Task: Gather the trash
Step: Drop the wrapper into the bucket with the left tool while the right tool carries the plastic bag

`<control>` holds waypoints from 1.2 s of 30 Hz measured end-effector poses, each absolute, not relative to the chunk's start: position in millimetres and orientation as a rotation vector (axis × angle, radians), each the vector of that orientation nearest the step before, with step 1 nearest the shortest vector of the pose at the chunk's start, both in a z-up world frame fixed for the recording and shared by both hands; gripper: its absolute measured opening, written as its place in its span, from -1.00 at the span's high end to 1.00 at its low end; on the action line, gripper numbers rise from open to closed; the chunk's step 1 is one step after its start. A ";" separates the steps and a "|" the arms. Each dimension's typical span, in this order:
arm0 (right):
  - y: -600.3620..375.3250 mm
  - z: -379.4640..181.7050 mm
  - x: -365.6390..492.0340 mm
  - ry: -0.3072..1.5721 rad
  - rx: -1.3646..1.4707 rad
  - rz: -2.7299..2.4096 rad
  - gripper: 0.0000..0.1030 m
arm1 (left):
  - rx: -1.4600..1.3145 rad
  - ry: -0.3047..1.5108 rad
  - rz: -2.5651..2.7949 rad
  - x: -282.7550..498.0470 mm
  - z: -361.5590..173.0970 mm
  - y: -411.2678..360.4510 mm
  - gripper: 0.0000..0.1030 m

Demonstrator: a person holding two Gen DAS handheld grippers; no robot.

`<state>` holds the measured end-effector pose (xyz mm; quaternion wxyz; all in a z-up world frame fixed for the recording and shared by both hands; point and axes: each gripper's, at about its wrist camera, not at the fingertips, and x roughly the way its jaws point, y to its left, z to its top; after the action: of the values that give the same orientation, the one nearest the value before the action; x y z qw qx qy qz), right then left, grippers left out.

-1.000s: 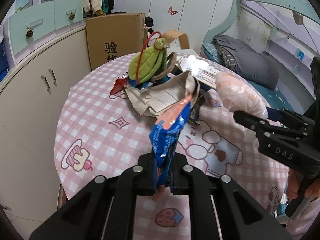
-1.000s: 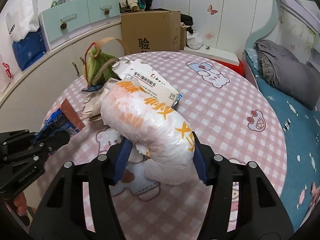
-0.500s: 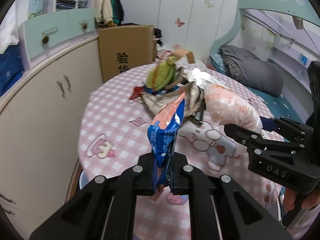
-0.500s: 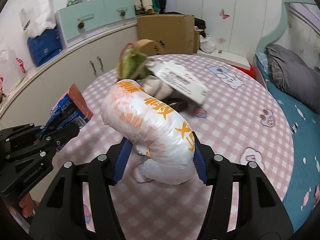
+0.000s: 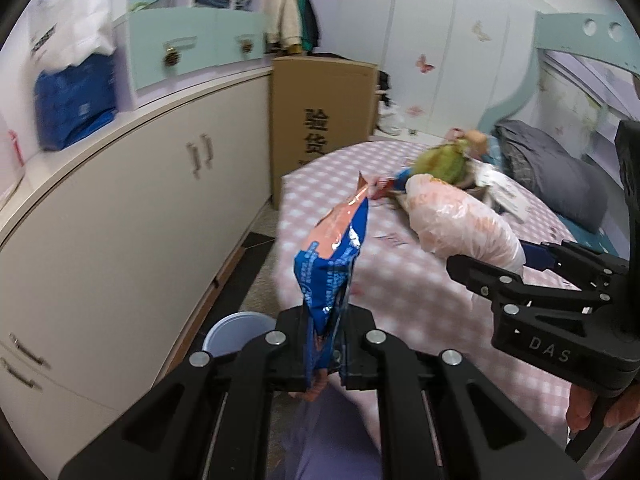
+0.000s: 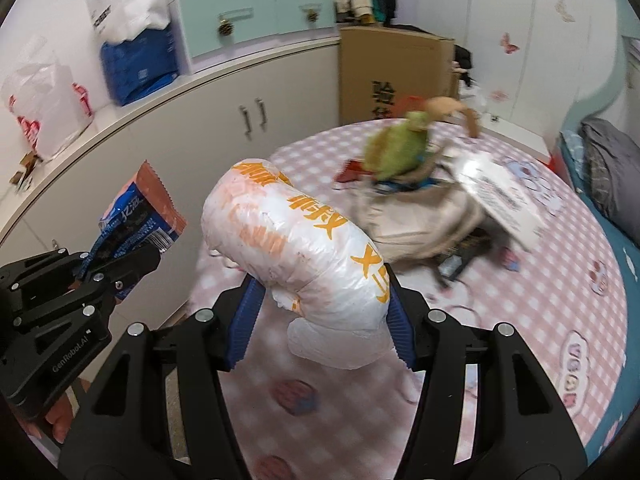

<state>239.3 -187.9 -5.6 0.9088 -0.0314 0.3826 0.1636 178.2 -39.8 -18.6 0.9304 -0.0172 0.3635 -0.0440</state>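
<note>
Left hand-held gripper clamps the blue snack wrapper by its tail; right hand-held gripper squeezes the white plastic bag; either may slip short of the bin.

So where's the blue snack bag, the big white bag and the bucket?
blue snack bag (image 5: 332,264), left wrist view, its blue middle.
big white bag (image 6: 296,248), right wrist view, its printed side.
bucket (image 5: 224,334), left wrist view, its inside wall.

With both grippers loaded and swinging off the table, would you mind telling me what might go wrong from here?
1. The left gripper pinches the blue snack wrapper only at its bottom edge, so it may slip out before reaching the bin on the floor.
2. The right gripper squeezes the stuffed white plastic bag near its tail; the heavy front could sag free.
3. The grippers are close together and might collide.
</note>
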 end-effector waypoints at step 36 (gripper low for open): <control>-28.1 -42.8 338.2 0.988 -0.154 0.449 -0.10 | -0.172 0.869 0.134 269.1 -81.2 115.3 -0.05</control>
<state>338.2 -28.1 -42.8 0.8535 -0.0732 0.4697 0.2135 269.1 115.3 -81.2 0.9014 -0.0830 0.4200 0.0647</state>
